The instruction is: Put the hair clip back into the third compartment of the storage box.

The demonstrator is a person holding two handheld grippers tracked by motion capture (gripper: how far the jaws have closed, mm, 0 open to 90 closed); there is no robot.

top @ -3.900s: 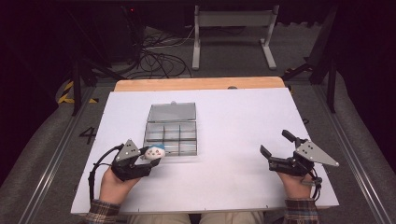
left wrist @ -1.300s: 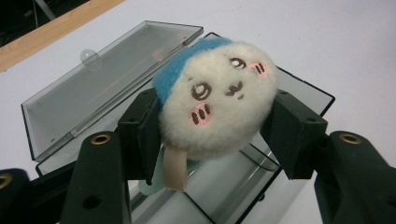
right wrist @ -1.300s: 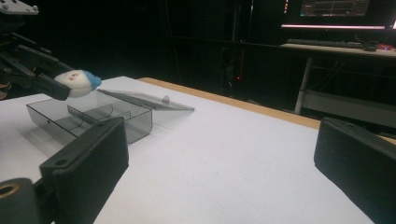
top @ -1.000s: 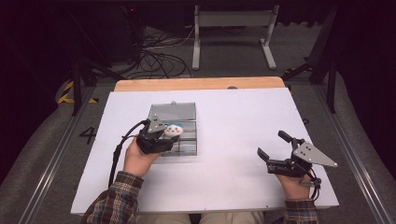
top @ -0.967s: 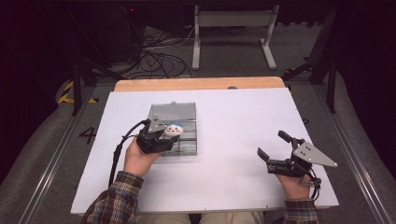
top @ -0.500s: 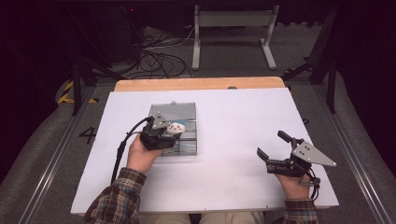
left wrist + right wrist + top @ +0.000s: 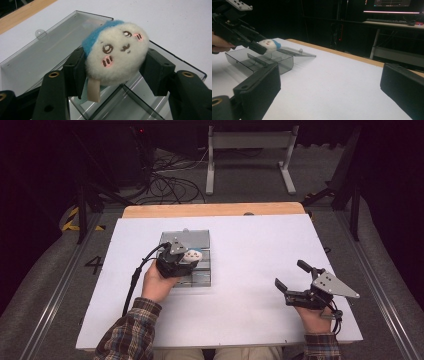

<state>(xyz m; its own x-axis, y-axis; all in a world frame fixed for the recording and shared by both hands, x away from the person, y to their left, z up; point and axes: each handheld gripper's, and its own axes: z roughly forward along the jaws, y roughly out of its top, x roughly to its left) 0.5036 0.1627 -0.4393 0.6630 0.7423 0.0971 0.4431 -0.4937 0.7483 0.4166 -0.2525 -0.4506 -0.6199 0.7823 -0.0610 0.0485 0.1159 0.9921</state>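
From above, your left gripper [image 7: 192, 256] holds the toy [image 7: 193, 254] over the box [image 7: 202, 239]. In the left gripper view, the toy is not yet in a compartment; release remains. The right gripper [image 7: 332, 87] stands wide, well apart.

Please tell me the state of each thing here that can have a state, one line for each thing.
Plush toy: clamped between the left gripper's jaws, held above the box.
Clear plastic box: lid open, lying flat behind it; visible compartments look empty.
Left gripper: shut on the toy.
Right gripper: open, holding nothing.
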